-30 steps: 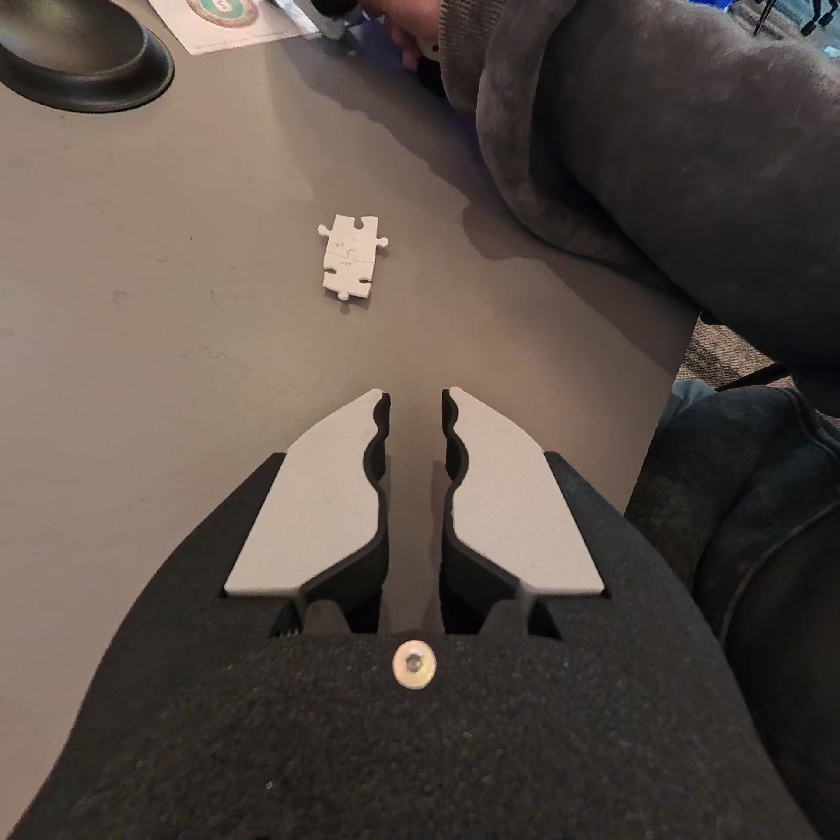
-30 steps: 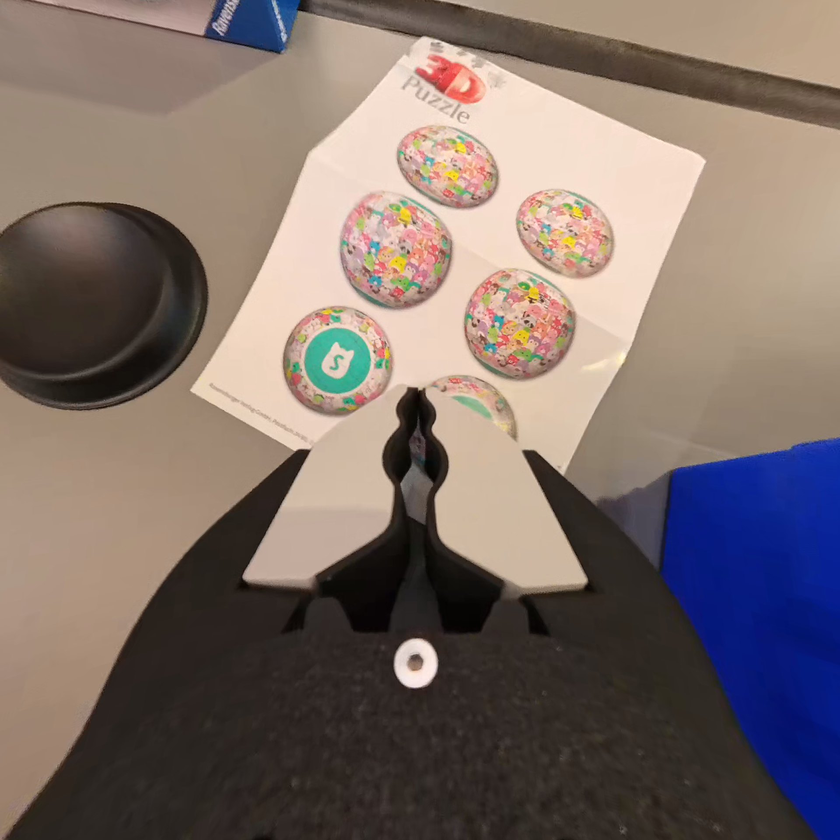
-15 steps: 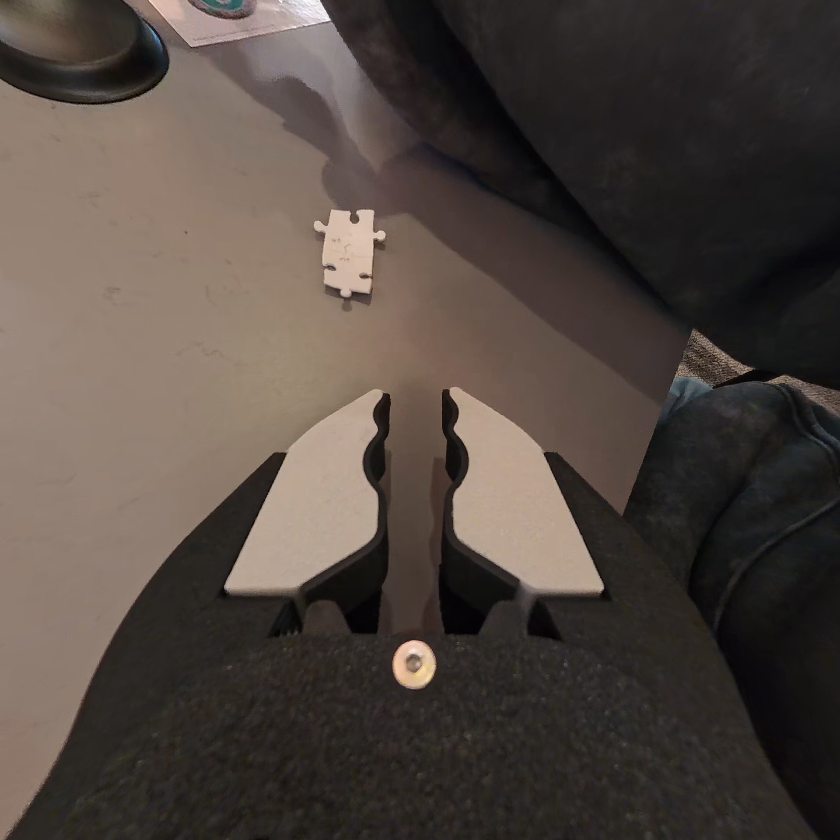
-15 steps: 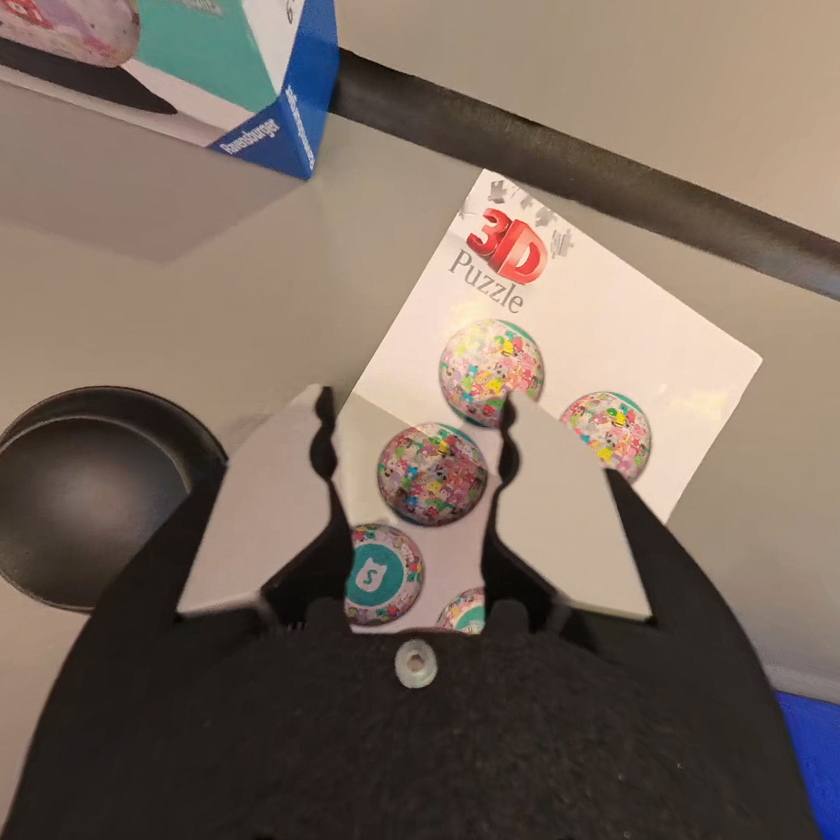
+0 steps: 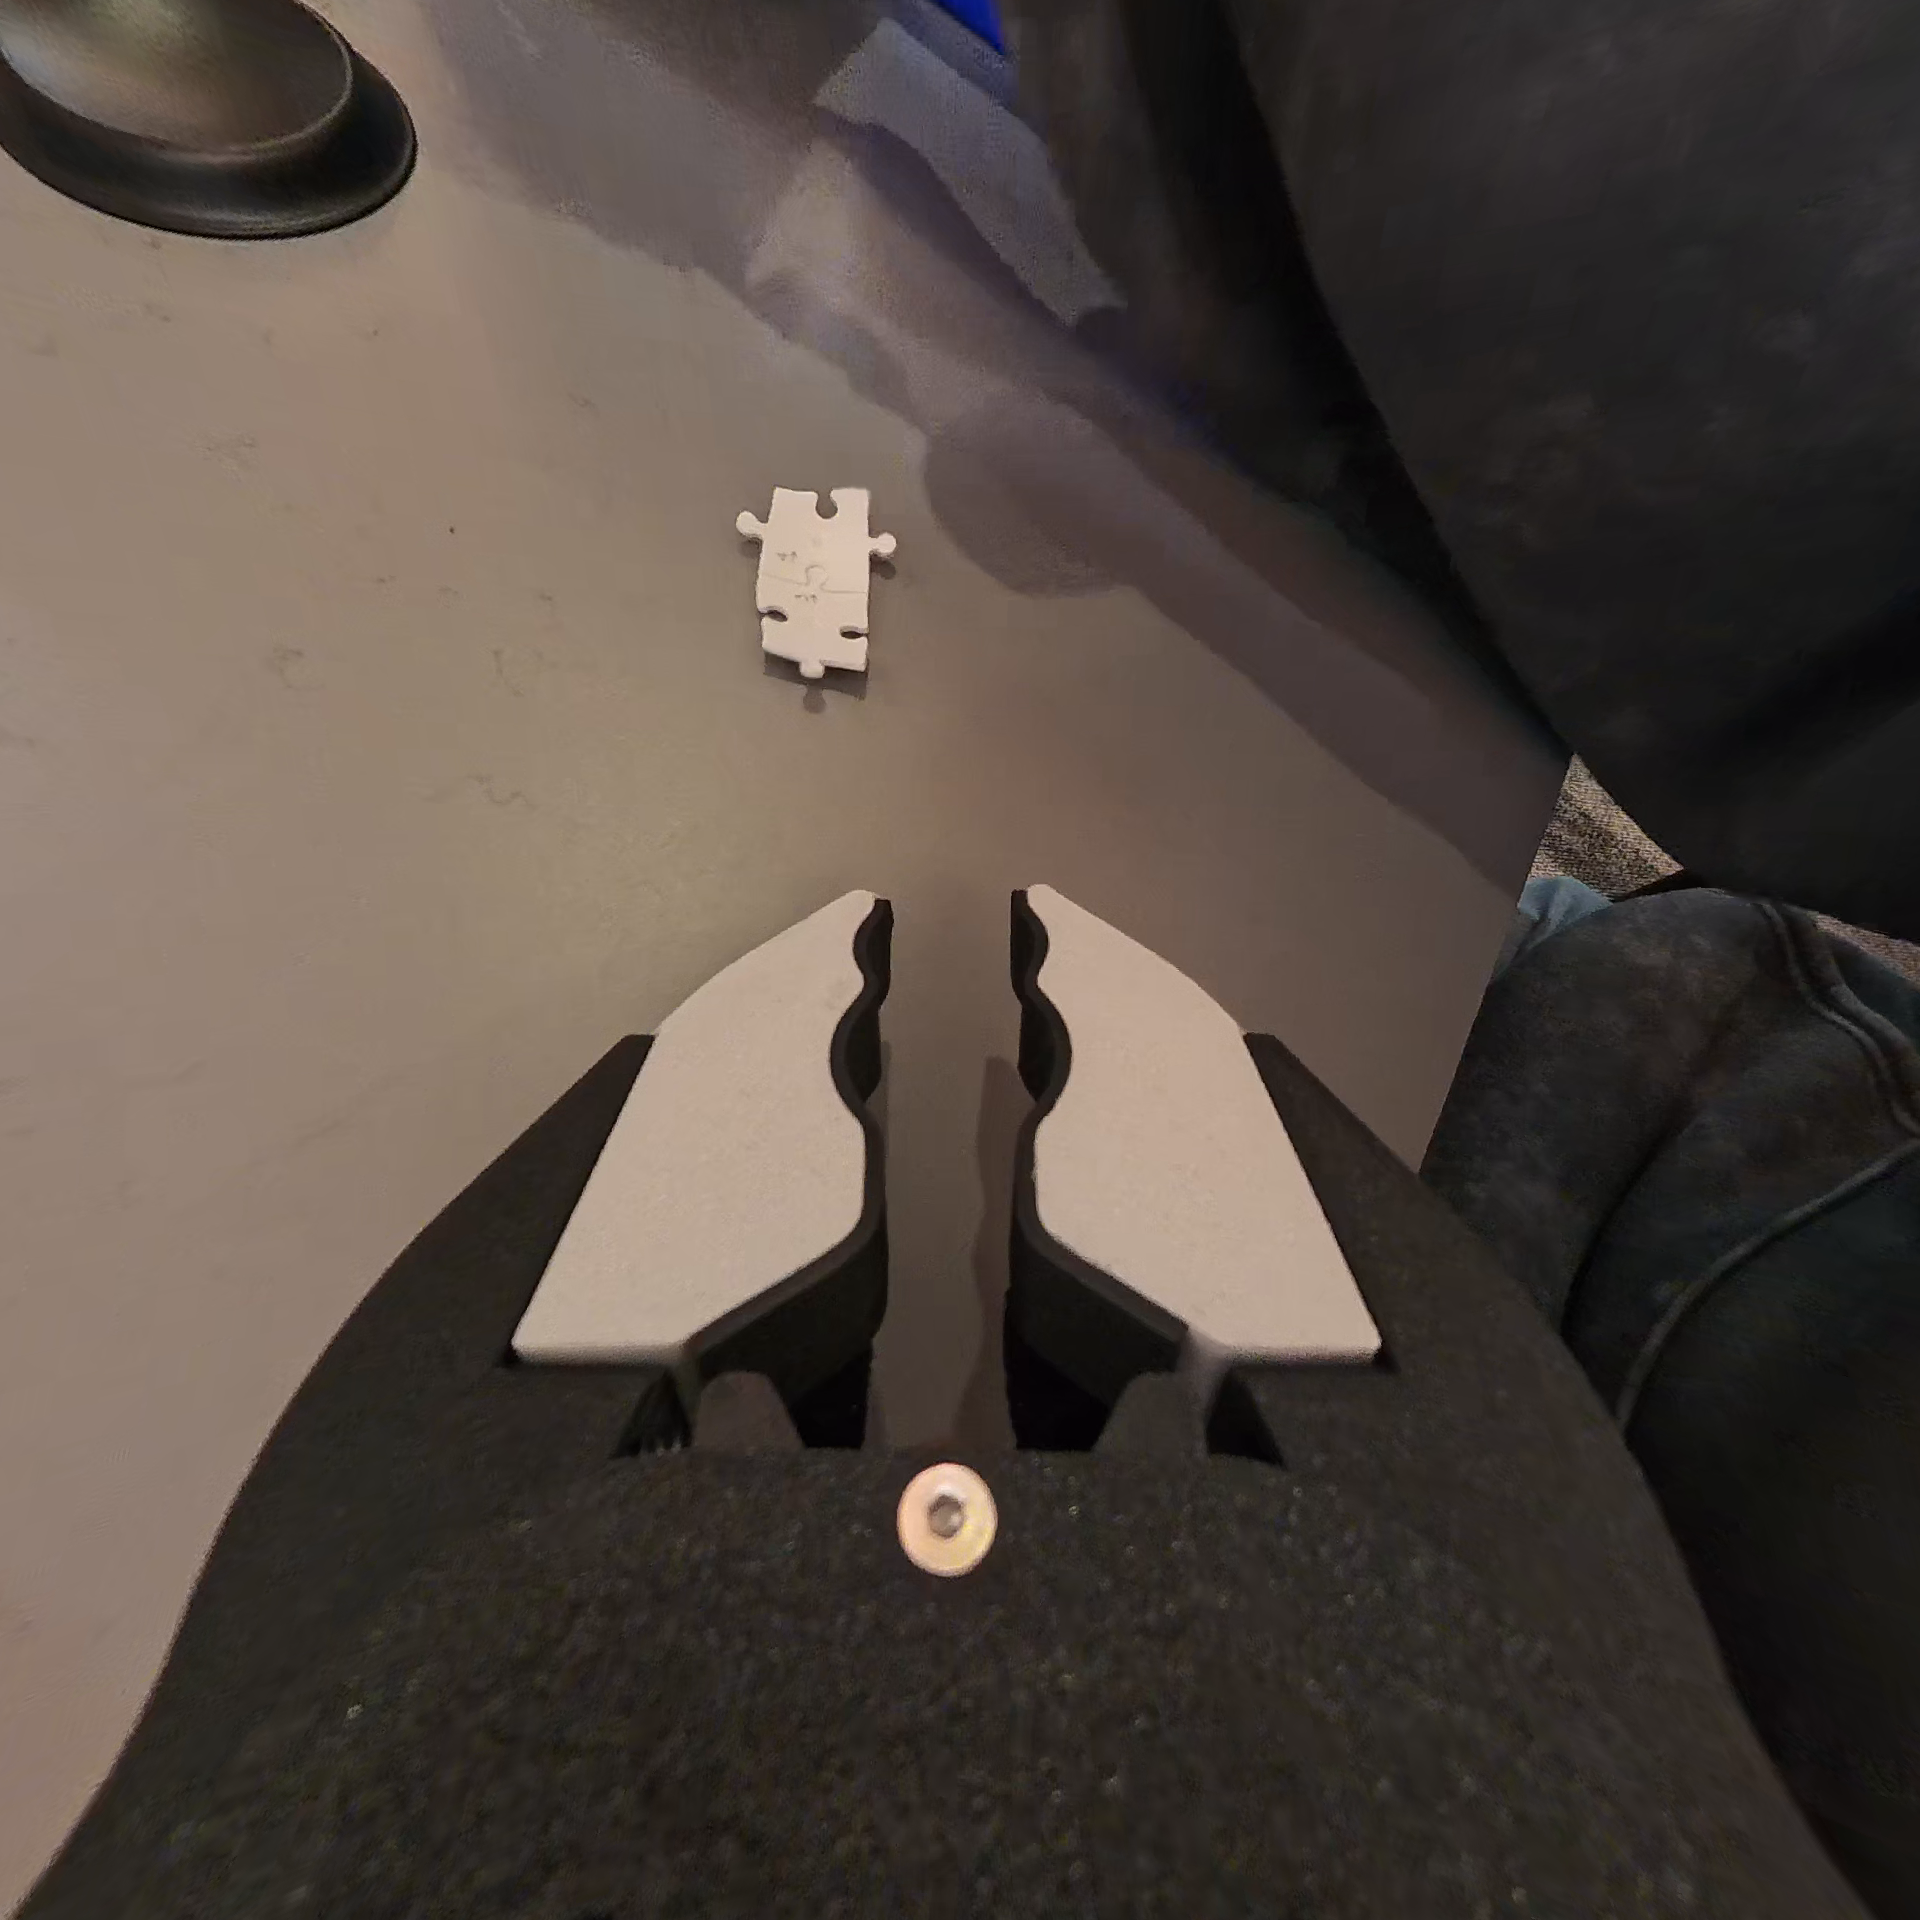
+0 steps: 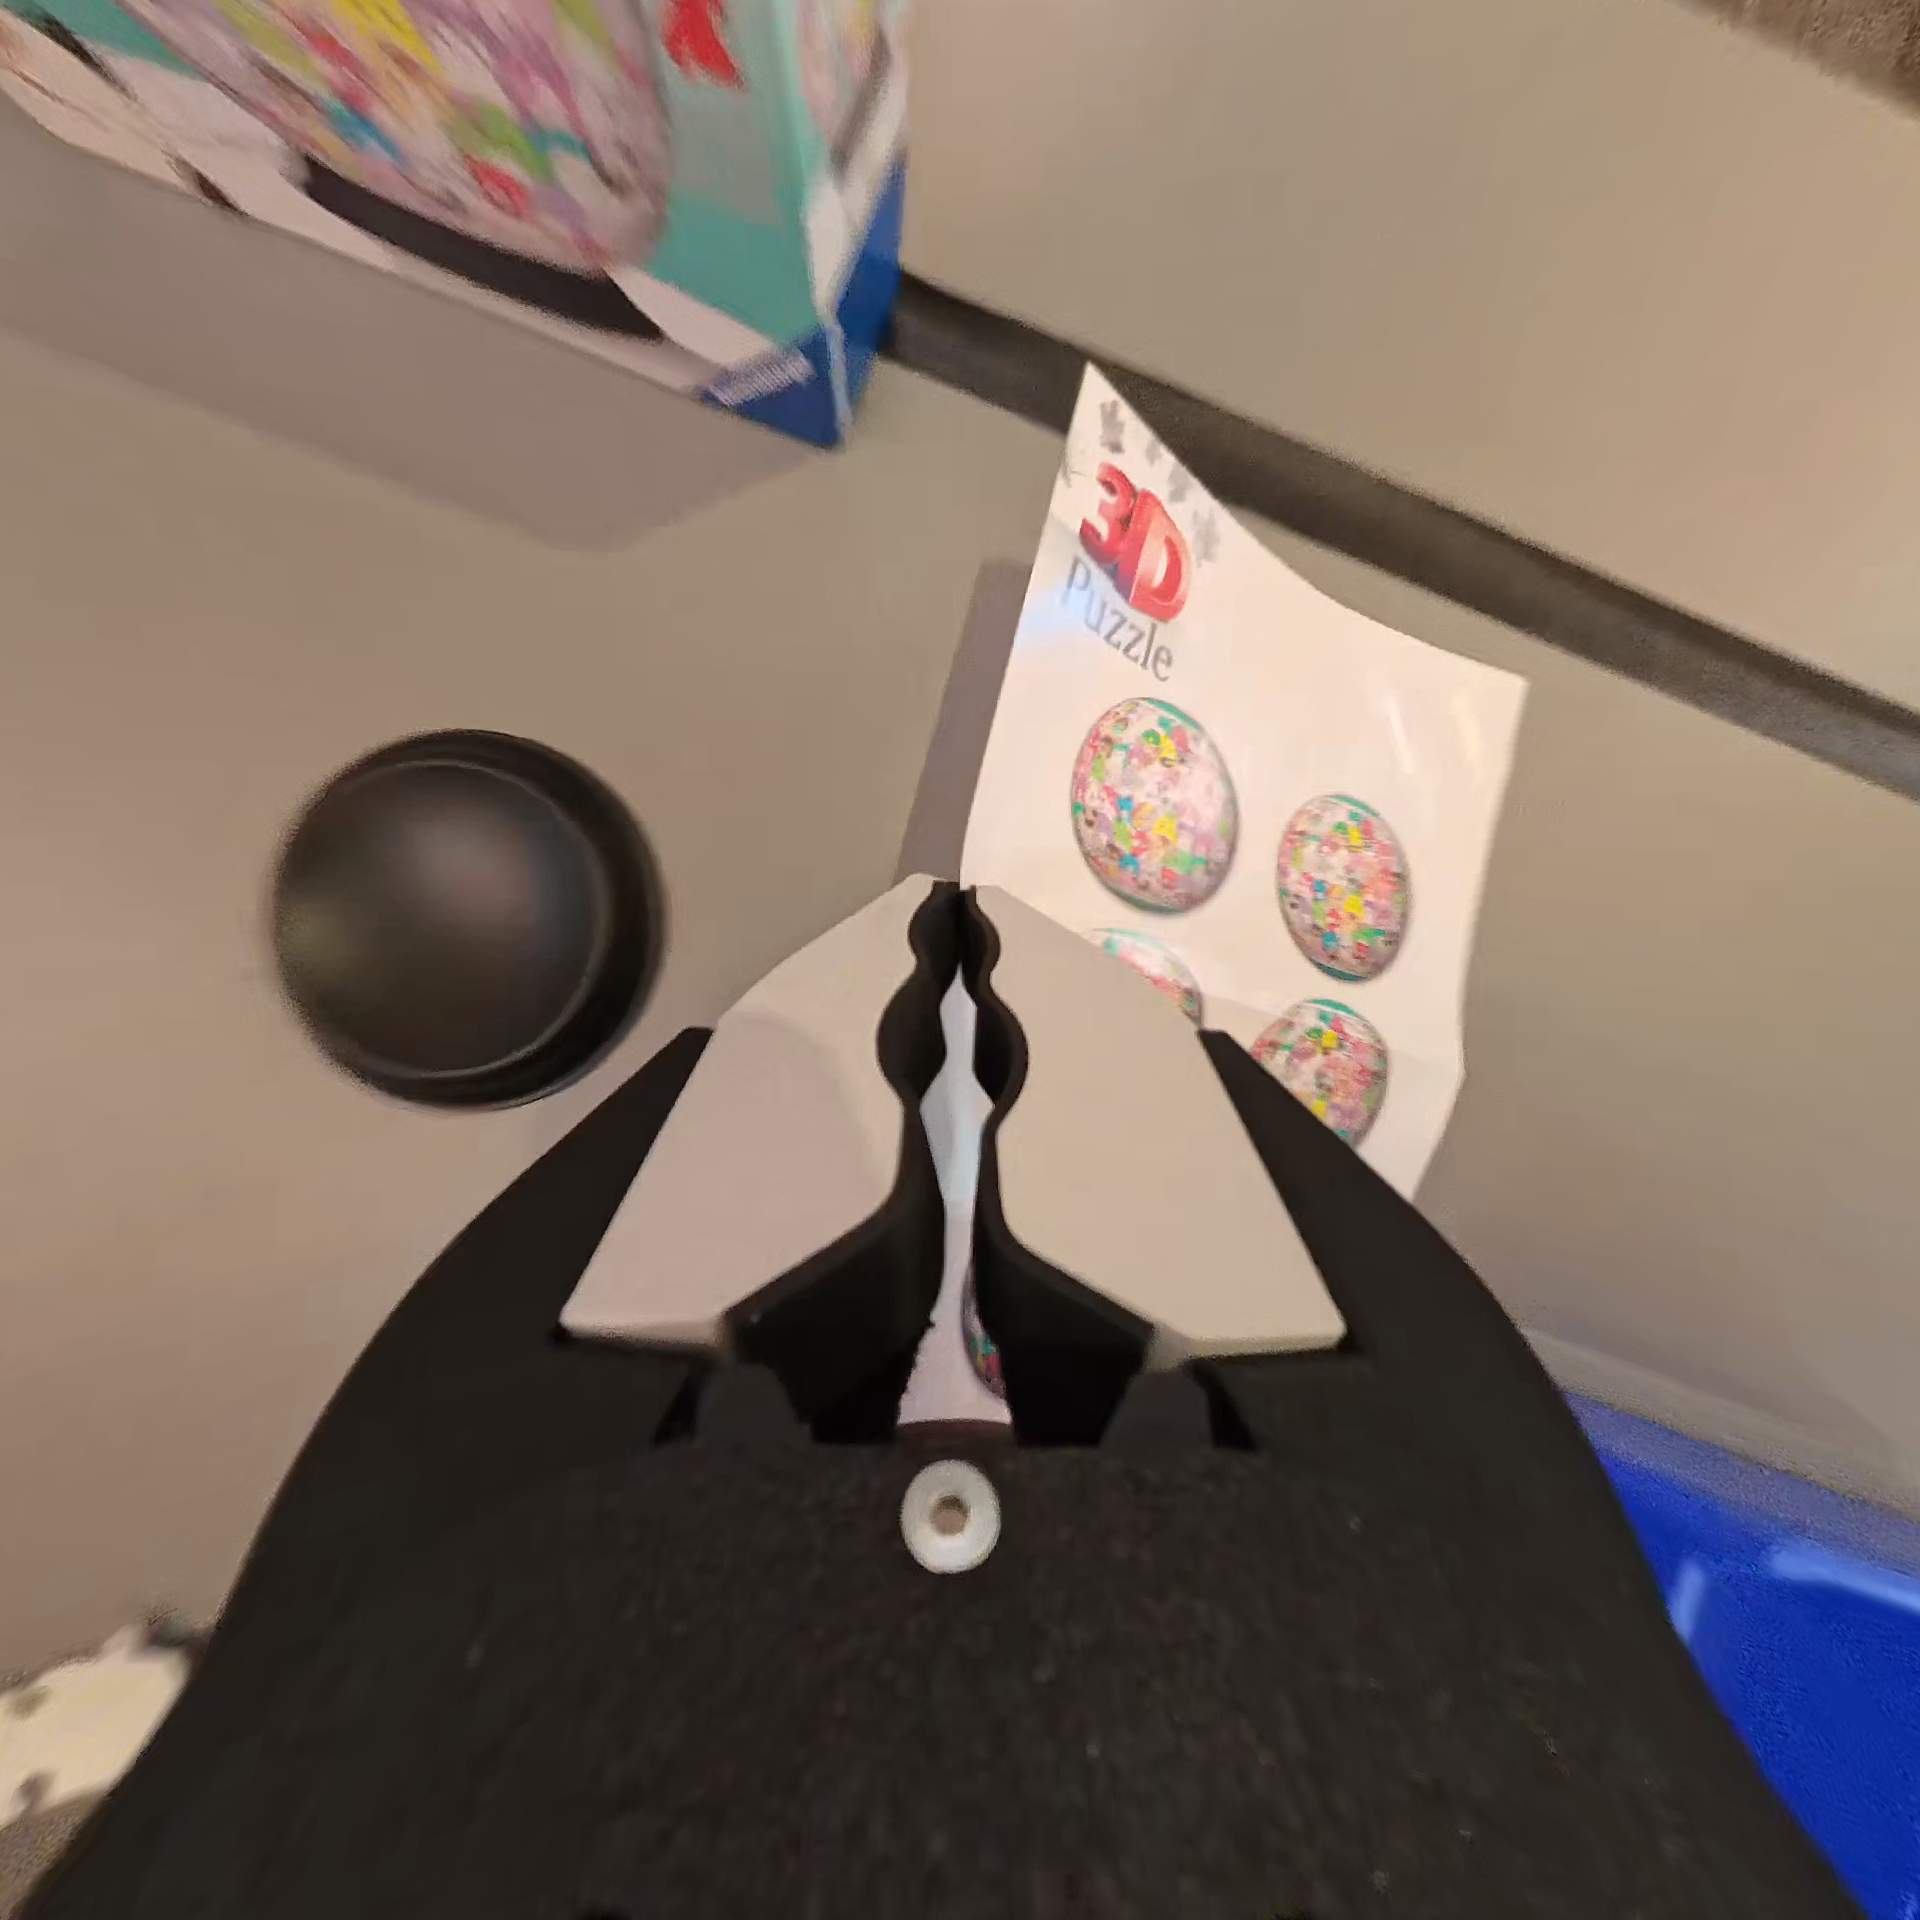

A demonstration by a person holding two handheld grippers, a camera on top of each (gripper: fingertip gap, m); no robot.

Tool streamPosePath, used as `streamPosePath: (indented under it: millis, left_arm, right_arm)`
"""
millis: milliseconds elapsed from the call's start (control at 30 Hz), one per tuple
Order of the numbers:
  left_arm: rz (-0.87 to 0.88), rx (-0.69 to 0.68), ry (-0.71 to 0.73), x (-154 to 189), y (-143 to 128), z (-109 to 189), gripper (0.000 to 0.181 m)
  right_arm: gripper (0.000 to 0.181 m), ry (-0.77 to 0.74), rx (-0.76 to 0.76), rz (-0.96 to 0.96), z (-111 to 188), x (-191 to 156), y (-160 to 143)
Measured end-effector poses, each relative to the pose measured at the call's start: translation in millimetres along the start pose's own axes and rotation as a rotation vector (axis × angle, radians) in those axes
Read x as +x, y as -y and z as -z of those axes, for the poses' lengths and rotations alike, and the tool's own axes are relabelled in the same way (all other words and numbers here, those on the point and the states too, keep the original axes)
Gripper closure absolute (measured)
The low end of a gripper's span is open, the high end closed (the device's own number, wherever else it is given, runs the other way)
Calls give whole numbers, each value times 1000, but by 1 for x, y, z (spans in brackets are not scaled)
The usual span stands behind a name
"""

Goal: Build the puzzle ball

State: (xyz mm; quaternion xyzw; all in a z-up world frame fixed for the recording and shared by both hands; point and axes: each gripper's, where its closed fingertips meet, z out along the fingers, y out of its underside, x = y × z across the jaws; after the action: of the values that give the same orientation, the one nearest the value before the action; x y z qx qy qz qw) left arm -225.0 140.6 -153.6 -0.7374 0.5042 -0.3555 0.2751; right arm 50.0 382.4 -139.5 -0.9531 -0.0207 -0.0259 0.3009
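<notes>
Two joined white puzzle pieces (image 5: pixel 816 592) lie face down on the grey table, well ahead of my left gripper (image 5: pixel 951 909). It hovers low over the table, jaws a little apart and empty. My right gripper (image 6: pixel 958 894) is shut on the near left edge of the white instruction sheet (image 6: pixel 1299 748), which is printed with pictures of coloured balls. The sheet curls up off the table and casts a shadow. It shows as a blur in the left wrist view (image 5: pixel 914 208).
A round black stand (image 6: pixel 468 925) sits left of the sheet and also shows in the left wrist view (image 5: pixel 197 114). The puzzle box (image 6: pixel 520 156) stands at the back left. A blue object (image 6: pixel 1766 1662) lies at right. A dark sleeve (image 5: pixel 1558 364) crosses above the table's right edge. The grippers' ends are close to 35 cm from one another.
My right gripper opened wide over the sheet, then shut on its edge, and the sheet has lifted. The sleeve swung across the left wrist view. The left gripper barely moved.
</notes>
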Motion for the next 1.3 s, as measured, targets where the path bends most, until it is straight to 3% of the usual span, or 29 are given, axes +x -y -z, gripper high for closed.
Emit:
streamPosePath:
  millis: [167, 267, 367, 600, 833, 1300]
  left_arm:
    - [1, -2, -2, 0, 0, -1, 160]
    - [0, -4, -7, 1, -1, -1, 160]
    - [-1, -6, -11, 3, -1, -1, 160]
    - [-1, -2, -6, 1, -1, 1, 160]
    - [5, 10, -1, -1, 1, 3, 160]
    - [-5, 26, 0, 1, 5, 6, 160]
  right_arm:
    - [181, 171, 243, -31, 98, -31, 37]
    - [181, 361, 383, -100, 151, -50, 48]
    - [181, 489, 444, -121, 181, -57, 47]
    - [181, 947, 550, -115, 245, -102, 42]
    - [181, 1133, 584, -101, 287, -117, 38]
    - [181, 1152, 579, -99, 295, -118, 30]
